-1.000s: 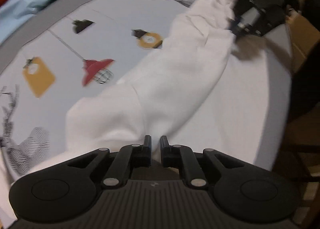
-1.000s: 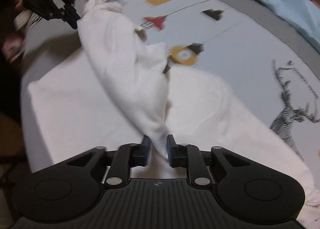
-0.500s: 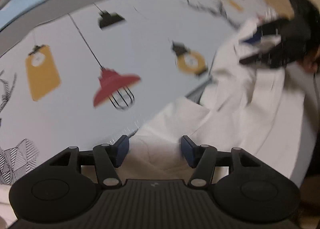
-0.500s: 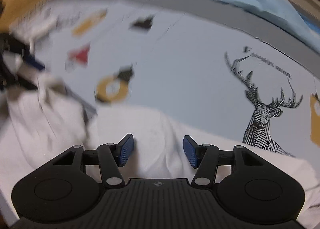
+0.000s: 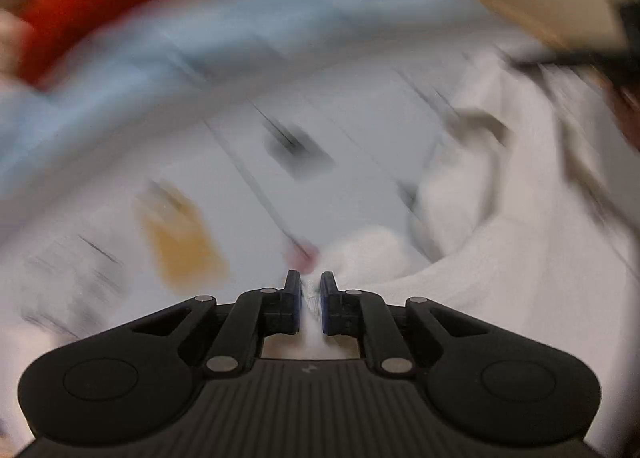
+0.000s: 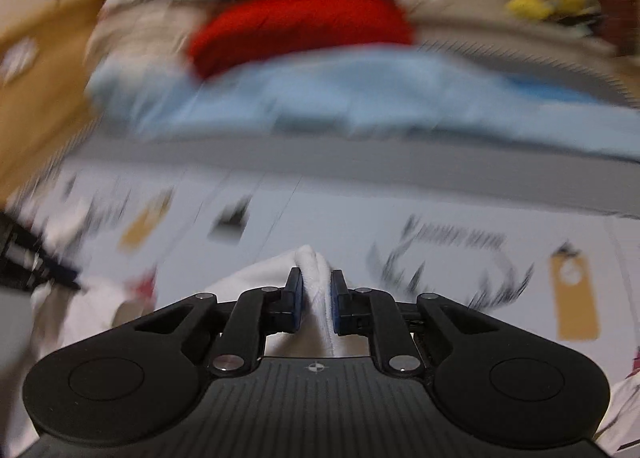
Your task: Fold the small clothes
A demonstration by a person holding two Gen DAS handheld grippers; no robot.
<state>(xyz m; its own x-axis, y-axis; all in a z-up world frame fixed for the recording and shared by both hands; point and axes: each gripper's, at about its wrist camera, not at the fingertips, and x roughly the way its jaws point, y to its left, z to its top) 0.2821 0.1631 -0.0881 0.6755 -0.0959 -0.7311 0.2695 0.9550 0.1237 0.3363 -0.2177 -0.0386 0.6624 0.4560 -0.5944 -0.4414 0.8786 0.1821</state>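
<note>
Covering the surface is a pale printed tablecloth [image 6: 320,210] with lamp and tag motifs; a light blue cloth [image 6: 360,94] and a red cloth [image 6: 304,26] sit at its far side. White garment [image 5: 520,218] lies bunched on it, blurred. Left gripper [image 5: 310,290] jaws closing, thin fold of garment pinched between pads. Right gripper [image 6: 316,290] jaws closing on a thicker fold, which pokes out past the fingertips.

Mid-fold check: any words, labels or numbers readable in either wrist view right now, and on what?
None can be read.
Printed lettering above the deer drawing on the tablecloth: too blurred by motion to read.
Small emblem on the right gripper body: a mark, no letters.
Small emblem on the left gripper body: too small to read.
White garment: no label visible.
</note>
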